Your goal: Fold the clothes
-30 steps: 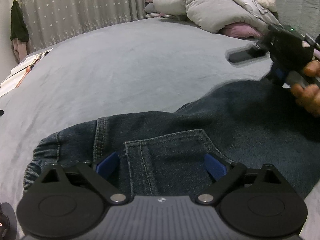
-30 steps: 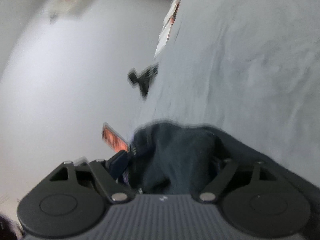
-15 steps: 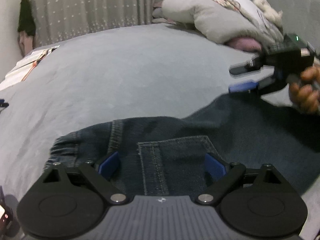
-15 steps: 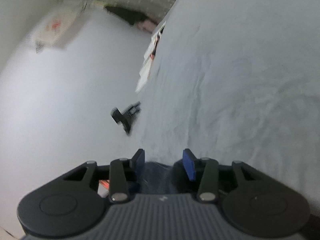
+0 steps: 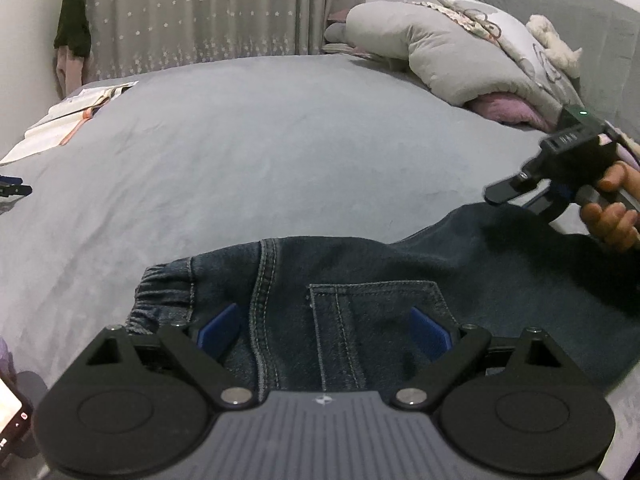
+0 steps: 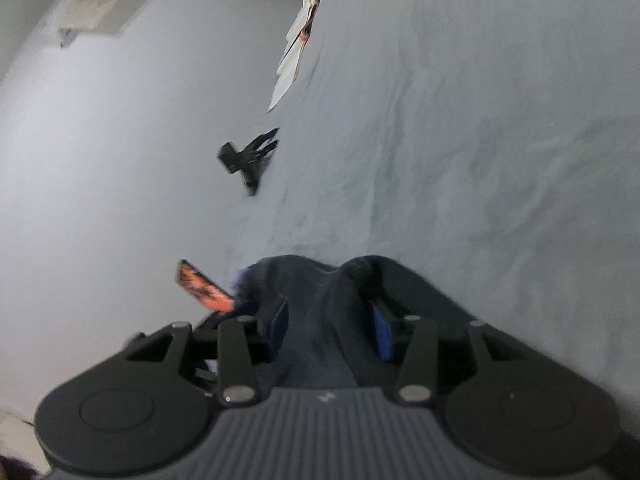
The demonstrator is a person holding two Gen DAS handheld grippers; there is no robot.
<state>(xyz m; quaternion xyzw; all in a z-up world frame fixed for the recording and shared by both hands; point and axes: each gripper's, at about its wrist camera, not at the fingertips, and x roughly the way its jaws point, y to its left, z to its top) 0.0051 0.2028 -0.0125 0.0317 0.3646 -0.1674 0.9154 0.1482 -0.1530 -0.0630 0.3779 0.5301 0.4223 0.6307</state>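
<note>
so the jeans (image 5: pixel 360 280) are lying flat on the bed (image 5: pixel 280 140), waistband end right under my left gripper (image 5: pixel 326 330), leg end over by my right gripper (image 6: pixel 330 330). biggest worry rn imo is the right side: denim is thick and bunched up in a ridge there, so if I clamp I could easily catch just the top layer and the rest slides out when I lift, or I drag the whole leg crooked and the fold comes out lopsided. also the bed cover is soft, so pushing down might pinch it along w/ the denim. the left could go wrong too, bc it's sitting over the back pocket (image 5: pixel 376 320) and the side seam, and grabbing there instead of at the waistband edge would bunch the seat up. there's a phone (image 6: pixel 202 286) just beside the jeans on the right-cam side, prob fine but a sloppy swing could knock it. now the jaws: left ones are spread abt as wide as they go, blue pads either side of the pocket area, denim below and between them but nothing pinched, so no grip there. right ones are roughly halfway and opening atm, w/ a dark hump of denim poking up between the pads; view's blurry but I don't see the pads pressing on it, so I'd call that not holding either
</note>
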